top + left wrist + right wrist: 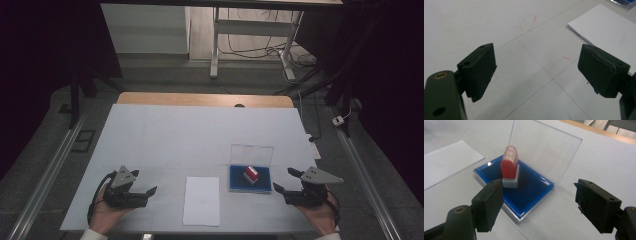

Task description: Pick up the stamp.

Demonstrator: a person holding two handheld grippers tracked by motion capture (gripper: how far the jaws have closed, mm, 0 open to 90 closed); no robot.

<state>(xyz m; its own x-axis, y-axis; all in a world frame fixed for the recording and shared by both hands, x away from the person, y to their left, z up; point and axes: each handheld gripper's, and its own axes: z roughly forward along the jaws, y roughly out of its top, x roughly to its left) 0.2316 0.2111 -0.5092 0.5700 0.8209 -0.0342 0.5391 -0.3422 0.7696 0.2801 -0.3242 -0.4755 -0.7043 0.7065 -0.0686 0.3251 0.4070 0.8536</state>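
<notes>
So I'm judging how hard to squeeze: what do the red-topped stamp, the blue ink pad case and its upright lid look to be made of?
The red-topped stamp looks like glossy moulded plastic, with a pale grey base. The blue ink pad case has a matte, perhaps felt, pad in a clear rigid rim. Its upright lid looks like thin clear plastic: the table shows through.

1. My two grippers, the left gripper [143, 183] and the right gripper [287, 181]: black jaws, grey top plates.
2. Stamp [510, 166]: red handle, pale grey base.
3. Ink pad [531, 188]: deep blue, with a clear lid [544, 150].
4. Paper sheet [201, 200]: plain white.
5. Table cover [165, 135]: pale white, faint red marks [527, 23].
</notes>
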